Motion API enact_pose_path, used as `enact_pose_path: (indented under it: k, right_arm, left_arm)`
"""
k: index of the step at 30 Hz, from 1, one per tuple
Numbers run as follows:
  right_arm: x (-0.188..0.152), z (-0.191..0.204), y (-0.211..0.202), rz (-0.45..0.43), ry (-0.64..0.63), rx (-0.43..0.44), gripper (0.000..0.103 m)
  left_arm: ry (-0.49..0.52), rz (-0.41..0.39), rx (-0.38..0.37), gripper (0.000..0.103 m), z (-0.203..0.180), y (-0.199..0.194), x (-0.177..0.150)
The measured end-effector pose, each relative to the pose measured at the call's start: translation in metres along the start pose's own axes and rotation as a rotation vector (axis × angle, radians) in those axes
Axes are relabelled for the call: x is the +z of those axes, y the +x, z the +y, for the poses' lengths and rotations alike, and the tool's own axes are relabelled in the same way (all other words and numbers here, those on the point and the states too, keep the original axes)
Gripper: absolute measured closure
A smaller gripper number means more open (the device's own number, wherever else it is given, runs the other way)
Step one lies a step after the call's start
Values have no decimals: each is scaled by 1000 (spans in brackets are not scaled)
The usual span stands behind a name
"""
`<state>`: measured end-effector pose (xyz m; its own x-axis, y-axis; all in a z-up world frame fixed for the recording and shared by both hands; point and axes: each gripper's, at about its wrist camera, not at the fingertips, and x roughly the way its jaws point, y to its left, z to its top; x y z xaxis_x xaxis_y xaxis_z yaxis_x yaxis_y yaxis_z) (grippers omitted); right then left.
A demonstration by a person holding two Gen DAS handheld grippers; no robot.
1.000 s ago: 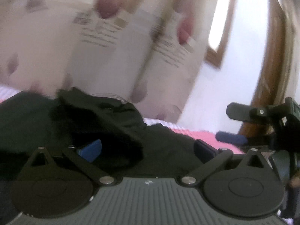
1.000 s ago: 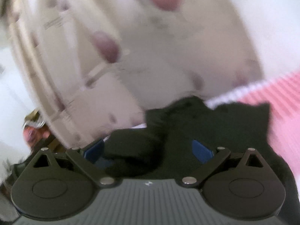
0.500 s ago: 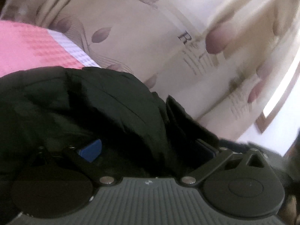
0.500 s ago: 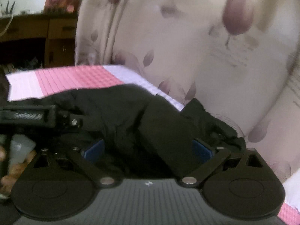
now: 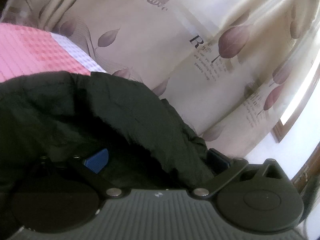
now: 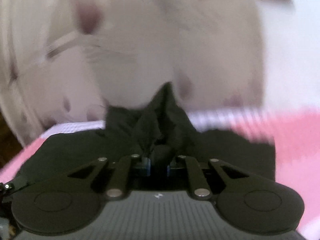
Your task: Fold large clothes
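Note:
A large black garment (image 5: 80, 110) lies bunched on a pink and white bedcover (image 5: 26, 54). My left gripper (image 5: 157, 158) stands with its jaws wide, and a thick fold of the garment lies between its blue pads (image 5: 96, 160) without being squeezed. In the blurred right wrist view the black garment (image 6: 230, 150) spreads over the pink bedcover (image 6: 296, 140). My right gripper (image 6: 158, 166) is closing, its pads nearly together and pinching a raised ridge of the black fabric (image 6: 164, 110).
A beige curtain with purple leaves and printed text (image 5: 180, 40) hangs right behind the bed, seen blurred as the curtain (image 6: 150, 50) in the right wrist view. A wooden frame (image 5: 280, 132) and white wall are at the right.
The right gripper's jaws have gone from wide apart to nearly together on a fold of the garment, and its view swung. The left view has held still since half a second ago.

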<state>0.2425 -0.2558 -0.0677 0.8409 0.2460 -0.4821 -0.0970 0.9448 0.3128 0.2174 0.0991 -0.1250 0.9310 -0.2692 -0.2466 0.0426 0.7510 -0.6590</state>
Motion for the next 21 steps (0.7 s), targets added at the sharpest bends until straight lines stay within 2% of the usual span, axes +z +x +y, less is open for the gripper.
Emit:
enact_pose_path:
  k: [2,4,6,10,12,16,18,21]
  right_arm:
    - [-18,-32,6,63,127,18,90]
    - [-28,-53,12,77,208,62,90]
    - [-27,-60,16,84,239,77,90]
    - [-21,-60,7,38,239,100,90]
    - [-13,-57,7,13,224,91,90]
    - [-4,-56,1,-22,193,56,91]
    - [-11,-62,10,27,202,37,91]
    - [-26,-80,23,94,291,75,92]
  left_arm:
    - [1,-12,-6,1,-5,-8,4]
    - [18,-58,-36,1,-15,-20,12]
    - [59,-89,-50,1,-28,-23,23]
    - [151,-80,-83,5,-49,-1,46]
    - [172,-50,-88,6,-50,21,53]
    - [169,29,-24,8,-31,61,56]
    - [148,73,10,11,-16,73,49]
    - [149,92,8,11,-5,76,40]
